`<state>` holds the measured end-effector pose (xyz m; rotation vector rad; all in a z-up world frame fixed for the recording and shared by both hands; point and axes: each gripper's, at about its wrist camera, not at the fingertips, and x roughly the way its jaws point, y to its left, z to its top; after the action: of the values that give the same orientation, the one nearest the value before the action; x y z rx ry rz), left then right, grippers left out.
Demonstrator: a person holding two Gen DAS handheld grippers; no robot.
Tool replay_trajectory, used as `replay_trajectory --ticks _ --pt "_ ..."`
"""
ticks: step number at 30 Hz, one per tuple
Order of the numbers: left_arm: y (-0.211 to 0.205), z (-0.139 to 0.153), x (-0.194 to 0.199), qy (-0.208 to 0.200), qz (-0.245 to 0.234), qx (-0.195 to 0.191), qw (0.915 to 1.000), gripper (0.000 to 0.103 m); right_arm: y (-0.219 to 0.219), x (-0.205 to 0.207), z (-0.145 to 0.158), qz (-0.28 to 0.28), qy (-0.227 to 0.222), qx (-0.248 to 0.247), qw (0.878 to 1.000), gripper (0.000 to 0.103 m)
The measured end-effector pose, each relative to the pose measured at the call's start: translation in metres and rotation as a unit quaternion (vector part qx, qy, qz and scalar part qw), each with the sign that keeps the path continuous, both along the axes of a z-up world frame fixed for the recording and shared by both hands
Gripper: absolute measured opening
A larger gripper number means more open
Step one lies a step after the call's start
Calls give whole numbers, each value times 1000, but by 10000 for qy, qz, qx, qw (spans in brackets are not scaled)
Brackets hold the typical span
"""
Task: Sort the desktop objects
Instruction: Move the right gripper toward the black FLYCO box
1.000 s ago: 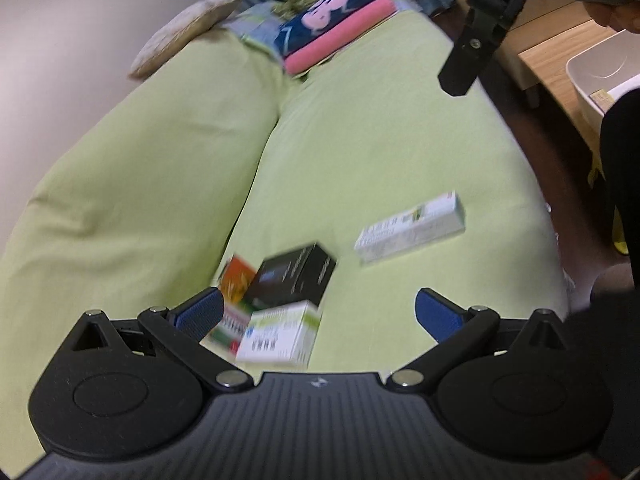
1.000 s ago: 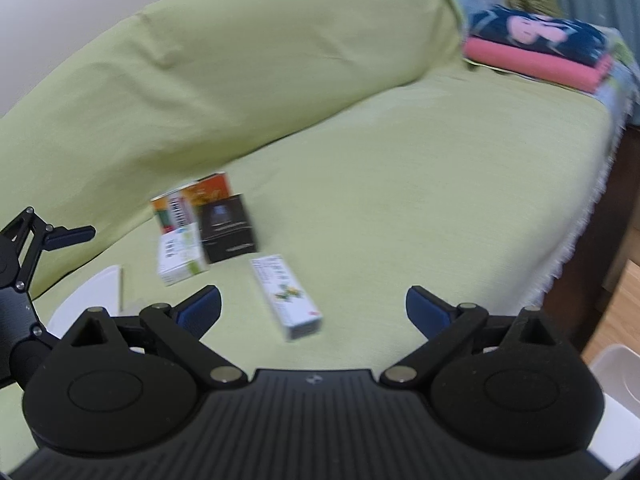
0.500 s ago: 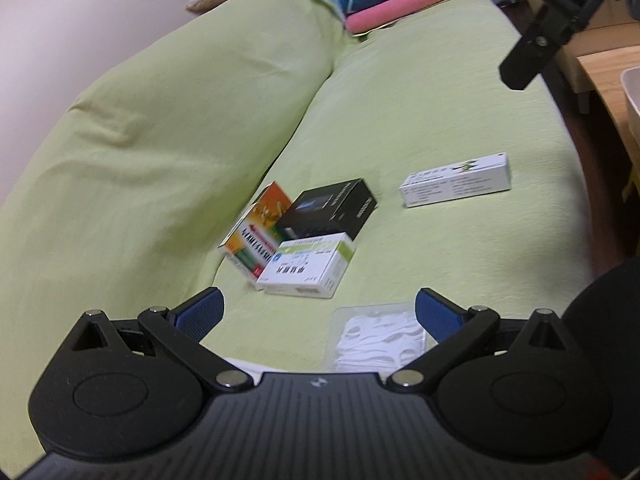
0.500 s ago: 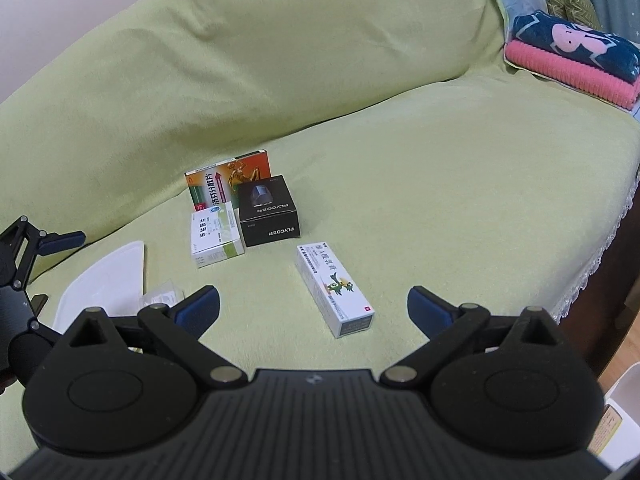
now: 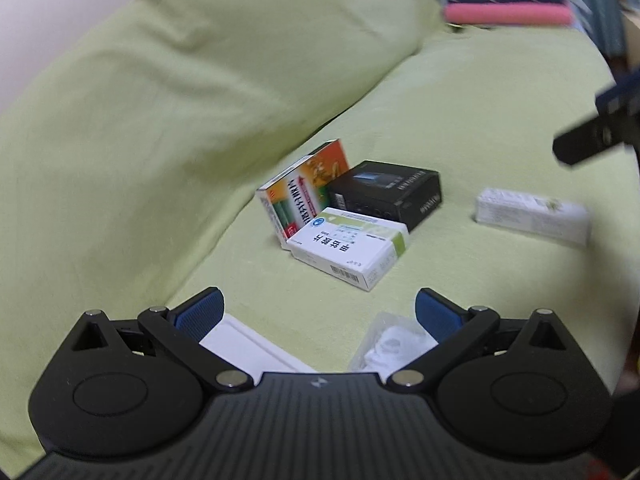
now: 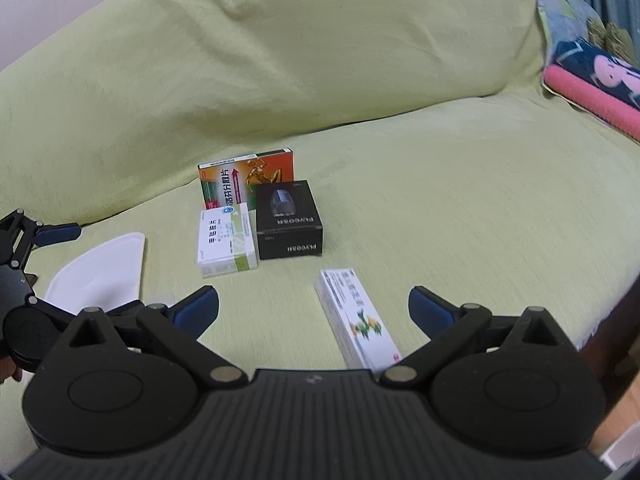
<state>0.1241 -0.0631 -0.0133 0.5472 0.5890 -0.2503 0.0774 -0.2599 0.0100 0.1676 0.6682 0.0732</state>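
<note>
Hovering wide open over the green sofa (image 6: pixel 440 184), both of them: left claw (image 5: pixel 318 310) above a white tray (image 5: pixel 248 350) and clear packet (image 5: pixel 390 344), right claw (image 6: pixel 314 306) just above the long white box (image 6: pixel 356 318). Sitting clustered mid-seat: orange box (image 6: pixel 248 180), black box (image 6: pixel 288 222), white-green box (image 6: pixel 226 240), all touching.

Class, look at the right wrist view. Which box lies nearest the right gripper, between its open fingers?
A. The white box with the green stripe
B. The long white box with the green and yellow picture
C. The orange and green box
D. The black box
B: the long white box lies alone on the green cover just ahead of the right gripper, while the other three boxes cluster farther back.
</note>
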Motion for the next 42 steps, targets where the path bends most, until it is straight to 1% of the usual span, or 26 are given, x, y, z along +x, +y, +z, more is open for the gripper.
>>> replay_trajectory --ticks 4,9,13,19,26,35,42 --pt "2 2 15 30 253 -268 9993 103 6 23 -4 37 -27 -129 9999 100" --pt "4 -1 25 67 339 -503 9981 103 13 43 -8 107 -50 -159 9998 100" --pt "5 -8 29 158 325 -552 9978 103 16 54 -13 124 -15 -153 9998 100" --pt "10 -14 33 274 475 -741 9957 103 19 64 -20 146 51 -204 9997 100" --pt "18 -15 43 213 632 -809 9945 103 20 85 -23 256 49 -366 9990 101" --pt "23 -23 65 223 749 -846 9933 103 27 143 -43 565 173 -417 9974 101" --pt "21 -28 75 228 698 -894 9933 103 43 182 -63 836 357 -344 9953 101"
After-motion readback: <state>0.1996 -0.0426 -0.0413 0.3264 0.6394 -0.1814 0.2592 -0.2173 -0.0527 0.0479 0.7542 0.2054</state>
